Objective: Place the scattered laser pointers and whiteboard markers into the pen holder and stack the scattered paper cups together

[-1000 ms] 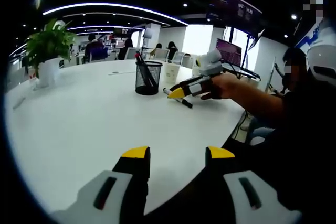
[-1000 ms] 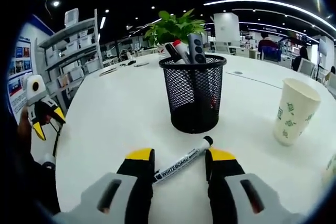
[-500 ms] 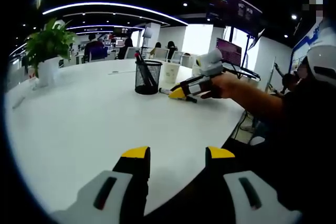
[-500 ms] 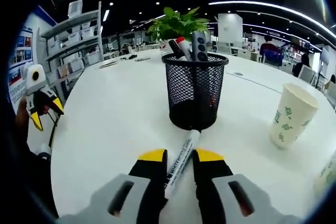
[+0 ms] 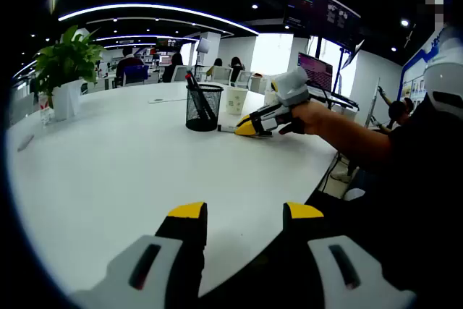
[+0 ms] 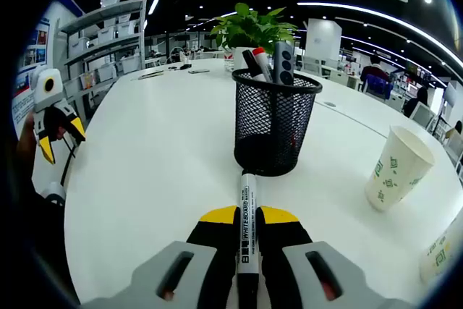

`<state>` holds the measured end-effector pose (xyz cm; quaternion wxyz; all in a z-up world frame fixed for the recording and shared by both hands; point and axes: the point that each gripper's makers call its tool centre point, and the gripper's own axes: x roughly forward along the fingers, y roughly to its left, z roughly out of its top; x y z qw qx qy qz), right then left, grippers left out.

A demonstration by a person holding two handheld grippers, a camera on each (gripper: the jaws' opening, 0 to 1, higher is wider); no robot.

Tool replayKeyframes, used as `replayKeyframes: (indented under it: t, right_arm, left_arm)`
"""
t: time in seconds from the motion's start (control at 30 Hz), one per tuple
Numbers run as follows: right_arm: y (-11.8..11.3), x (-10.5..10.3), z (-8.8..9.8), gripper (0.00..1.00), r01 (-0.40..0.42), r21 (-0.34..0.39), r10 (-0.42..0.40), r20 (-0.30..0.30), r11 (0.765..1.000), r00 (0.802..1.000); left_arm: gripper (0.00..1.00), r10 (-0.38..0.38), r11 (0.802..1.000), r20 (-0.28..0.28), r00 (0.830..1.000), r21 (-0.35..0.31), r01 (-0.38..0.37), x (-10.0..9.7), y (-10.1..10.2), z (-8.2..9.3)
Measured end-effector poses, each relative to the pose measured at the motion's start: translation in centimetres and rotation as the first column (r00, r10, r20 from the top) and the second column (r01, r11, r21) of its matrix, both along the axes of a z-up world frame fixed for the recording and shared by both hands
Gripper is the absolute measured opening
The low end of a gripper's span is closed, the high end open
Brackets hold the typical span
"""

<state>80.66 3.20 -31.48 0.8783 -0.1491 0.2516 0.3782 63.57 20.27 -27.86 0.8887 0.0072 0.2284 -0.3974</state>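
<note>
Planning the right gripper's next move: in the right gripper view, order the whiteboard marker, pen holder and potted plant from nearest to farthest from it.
1. Whiteboard marker: clamped in the right gripper.
2. Pen holder: straight ahead, just past the marker's tip.
3. Potted plant: behind the holder, far across the table.

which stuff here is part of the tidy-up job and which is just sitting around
Part of the job:
- whiteboard marker in the right gripper
- mesh pen holder
- paper cup

Just lying about:
- potted plant
- white table
- shelving
</note>
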Motion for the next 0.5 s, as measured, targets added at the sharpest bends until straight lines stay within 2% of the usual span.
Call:
replayKeyframes:
  t: [0.23,0.5]
  right_arm:
    - [0.2,-0.4,0.2,0.13,-0.004,0.005,0.004,0.003,1.0,1.0]
    - [1.0,-1.1,1.2,0.13,-0.029,0.05,0.029,0.016,0.998,0.999]
  left_arm:
    - [0.43,0.0,1.0,0.001,1.0,0.002,0.0,0.0,0.0,0.0]
    - [0.43,0.0,1.0,0.003,1.0,0.001,0.0,0.1,0.1,0.1]
